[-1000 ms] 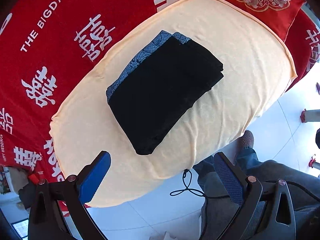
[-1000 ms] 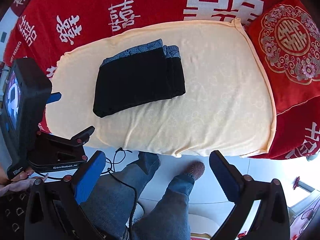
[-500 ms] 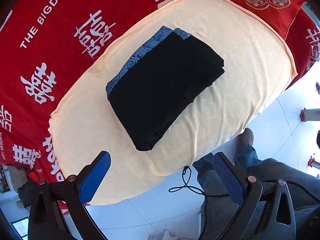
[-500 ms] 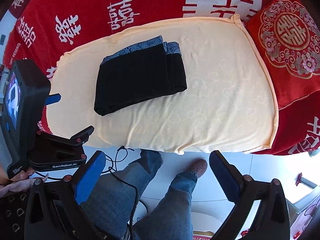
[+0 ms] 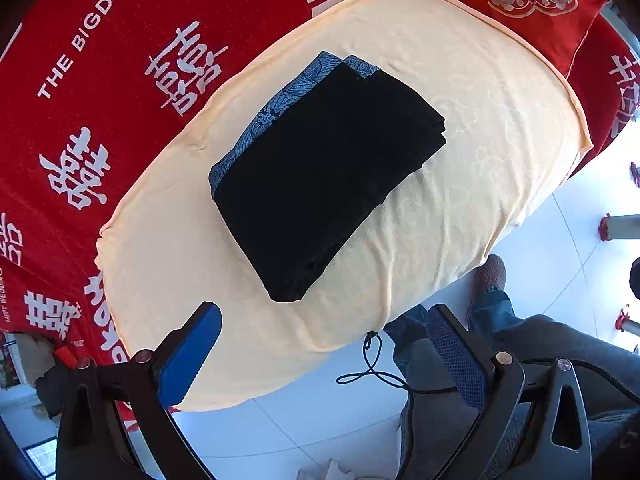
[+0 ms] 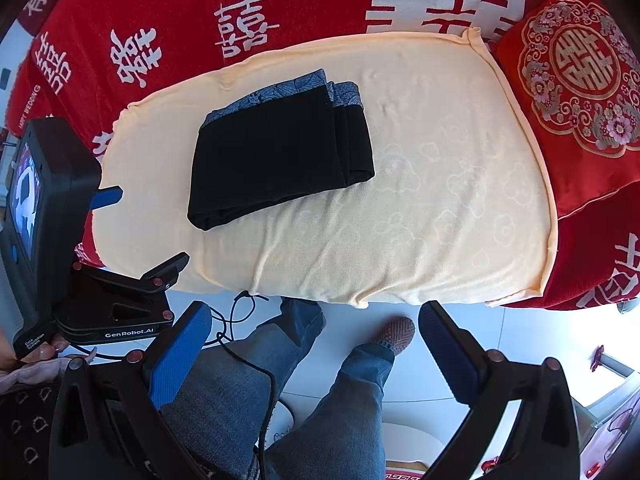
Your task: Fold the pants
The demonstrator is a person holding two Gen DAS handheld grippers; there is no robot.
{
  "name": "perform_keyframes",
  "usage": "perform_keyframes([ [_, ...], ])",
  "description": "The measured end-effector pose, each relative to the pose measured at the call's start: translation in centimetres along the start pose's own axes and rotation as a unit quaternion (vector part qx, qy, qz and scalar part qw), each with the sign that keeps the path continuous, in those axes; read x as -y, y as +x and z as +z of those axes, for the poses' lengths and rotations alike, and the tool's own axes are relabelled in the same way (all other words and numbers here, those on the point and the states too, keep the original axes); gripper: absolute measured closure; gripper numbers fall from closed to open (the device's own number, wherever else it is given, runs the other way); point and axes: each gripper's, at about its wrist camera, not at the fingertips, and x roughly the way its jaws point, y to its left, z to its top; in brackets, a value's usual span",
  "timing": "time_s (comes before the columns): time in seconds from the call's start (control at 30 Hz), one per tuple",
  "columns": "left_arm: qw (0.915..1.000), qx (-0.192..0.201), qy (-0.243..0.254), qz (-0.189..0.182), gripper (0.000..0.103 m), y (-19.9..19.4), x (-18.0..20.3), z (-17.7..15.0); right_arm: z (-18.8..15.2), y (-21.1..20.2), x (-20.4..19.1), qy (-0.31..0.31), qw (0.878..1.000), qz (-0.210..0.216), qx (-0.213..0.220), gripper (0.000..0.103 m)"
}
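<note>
Left gripper (image 5: pixel 320 354) wide open and empty, right gripper (image 6: pixel 314 346) likewise, folded black pants (image 6: pixel 280 154) on cream towel (image 6: pixel 440 200), red blanket (image 6: pixel 200 20) beneath.

Bright daylight floods both views, blowing out the white floor (image 6: pixel 600 320) at lower right; the black pants (image 5: pixel 320 184) lose fold detail; fisheye corners bend and darken
</note>
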Motion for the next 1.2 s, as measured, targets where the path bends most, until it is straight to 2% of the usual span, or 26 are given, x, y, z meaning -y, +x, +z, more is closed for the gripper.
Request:
perform_keyframes([
  [0.87,0.9994,0.000,0.035,-0.005,0.000,0.1,1.1,0.8,-0.3,-0.2,1.5,0.025,1.000,0.000,0.002,0.000],
  [1.2,0.9998,0.004,0.015,-0.008,0.000,0.1,0.4,0.4,-0.4,0.0,1.7,0.033,0.999,0.003,0.004,0.000],
])
